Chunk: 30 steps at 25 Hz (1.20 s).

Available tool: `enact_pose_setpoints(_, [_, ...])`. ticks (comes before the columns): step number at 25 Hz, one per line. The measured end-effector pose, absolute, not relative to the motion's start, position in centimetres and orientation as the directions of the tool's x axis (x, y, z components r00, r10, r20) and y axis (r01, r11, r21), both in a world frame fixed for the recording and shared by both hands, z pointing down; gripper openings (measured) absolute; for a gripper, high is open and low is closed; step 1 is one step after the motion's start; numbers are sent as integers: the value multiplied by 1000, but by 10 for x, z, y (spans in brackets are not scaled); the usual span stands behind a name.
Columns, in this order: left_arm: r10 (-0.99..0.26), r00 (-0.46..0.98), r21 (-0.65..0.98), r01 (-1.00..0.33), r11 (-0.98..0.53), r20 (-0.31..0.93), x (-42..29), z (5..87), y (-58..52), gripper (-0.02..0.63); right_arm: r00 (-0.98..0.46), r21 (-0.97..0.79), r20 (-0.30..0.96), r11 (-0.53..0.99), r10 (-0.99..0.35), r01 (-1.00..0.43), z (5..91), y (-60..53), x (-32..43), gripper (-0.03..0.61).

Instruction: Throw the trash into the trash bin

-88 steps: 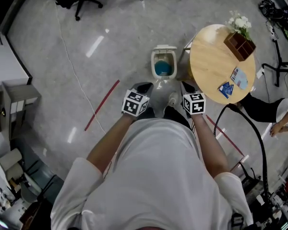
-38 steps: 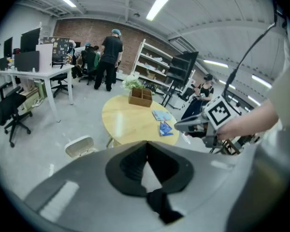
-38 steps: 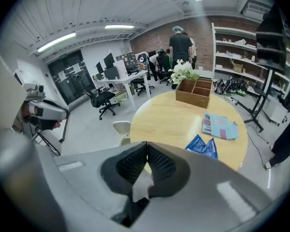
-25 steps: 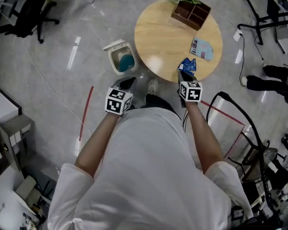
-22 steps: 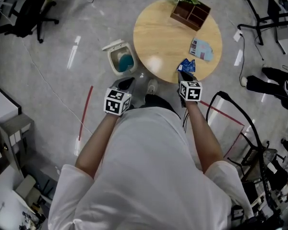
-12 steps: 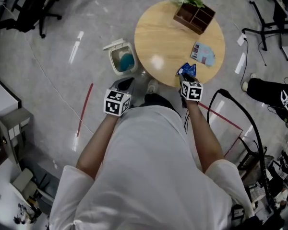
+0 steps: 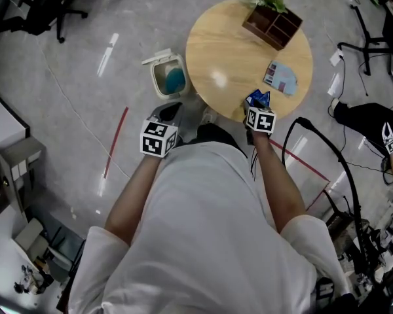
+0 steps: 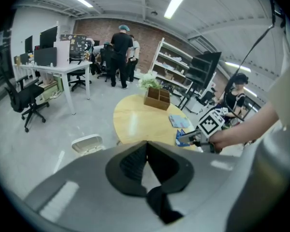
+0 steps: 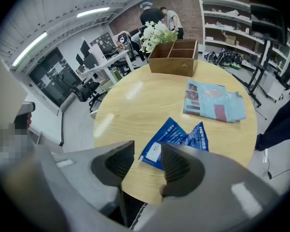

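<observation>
A crumpled blue wrapper lies near the front edge of the round wooden table. My right gripper hangs just above it, pointing steeply down. Its jaws have just been opening and stand apart, with the wrapper's near corner showing in the gap, untouched by the pads. In the head view the wrapper peeks out past that gripper's marker cube. The white trash bin, lid up and blue-lined, stands on the floor left of the table. My left gripper is shut and empty, held low over the floor near the bin.
A light blue packet lies further back on the table. A wooden box with white flowers stands at the far edge. Black cables run over the floor at the right. People stand by desks in the background.
Since 3.5 s ago the view has turned from the bin toward the table. Over the last second the right gripper has dropped closer to the blue wrapper; the left gripper has barely shifted.
</observation>
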<state>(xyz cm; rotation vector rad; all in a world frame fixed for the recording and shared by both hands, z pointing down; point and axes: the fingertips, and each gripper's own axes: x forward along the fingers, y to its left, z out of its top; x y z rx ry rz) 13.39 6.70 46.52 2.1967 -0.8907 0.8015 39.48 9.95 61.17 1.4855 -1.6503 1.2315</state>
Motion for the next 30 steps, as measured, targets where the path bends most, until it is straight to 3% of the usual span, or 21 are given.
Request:
enact_pose_setpoints(10, [-372,556,319,-783,-534,744,123,475,69,5,-86,-157,930,-175,-357,-972,635,94,404,232])
enact_pose_setpoints(20, [-368,534,320,-802,-503,761,113,482,74,5,-4,-81,951,-236,-310,-968,648,90,408,232])
enact_pose_setpoints(25, [-365,533,327,-806,-494,764,112,485,76,5,24,-50,950,-228,-311,-972,649,90,409,196])
enact_pose_setpoints(26, [-363,533,328,-806,-493,765,112,486,77,5,27,-48,949,-231,-313,-972,649,91,410,171])
enact_pose_setpoints(27, [-360,533,329,-806,-493,766,112,487,78,5,29,-49,949,-235,-313,-971,649,93,410,24])
enact_pose_setpoints(30, [-354,534,330,-804,-495,768,111,488,82,5,21,-56,951,-238,-309,-970,650,100,412,17])
